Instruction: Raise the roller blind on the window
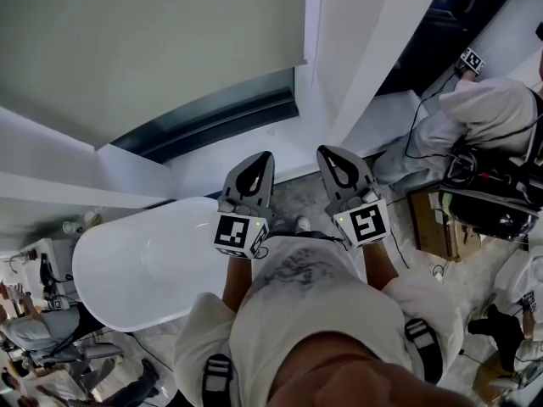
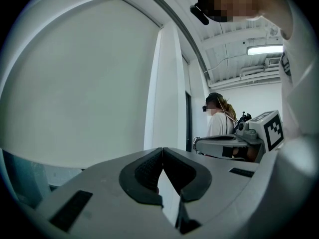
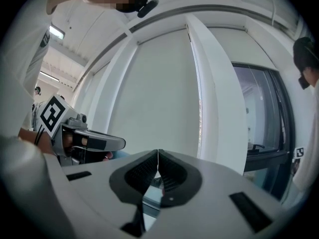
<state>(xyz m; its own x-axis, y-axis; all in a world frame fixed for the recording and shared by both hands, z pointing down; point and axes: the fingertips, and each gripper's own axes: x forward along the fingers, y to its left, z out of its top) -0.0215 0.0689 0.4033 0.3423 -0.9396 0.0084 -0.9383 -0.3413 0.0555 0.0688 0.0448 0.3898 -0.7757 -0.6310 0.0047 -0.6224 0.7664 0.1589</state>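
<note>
Closest to the camera is the person's white shirt (image 1: 314, 329), which fills the bottom of the head view. Beyond it, the roller blind (image 1: 144, 49) is the largest thing. It hangs low over the window at the upper left, and only a dark strip of glass (image 1: 212, 117) shows under its bottom edge. In both gripper views the blind stands behind the jaws and covers most of the pane. A white bathtub (image 1: 144, 261) lies under the window, at the left. At the right, another person in white clothes (image 1: 475, 113) bends near the next window.

The left gripper (image 1: 265, 156) and the right gripper (image 1: 327, 151) are held side by side before the body and point toward the window wall. Both have their jaws pressed together with nothing between them, and neither touches the blind.
</note>
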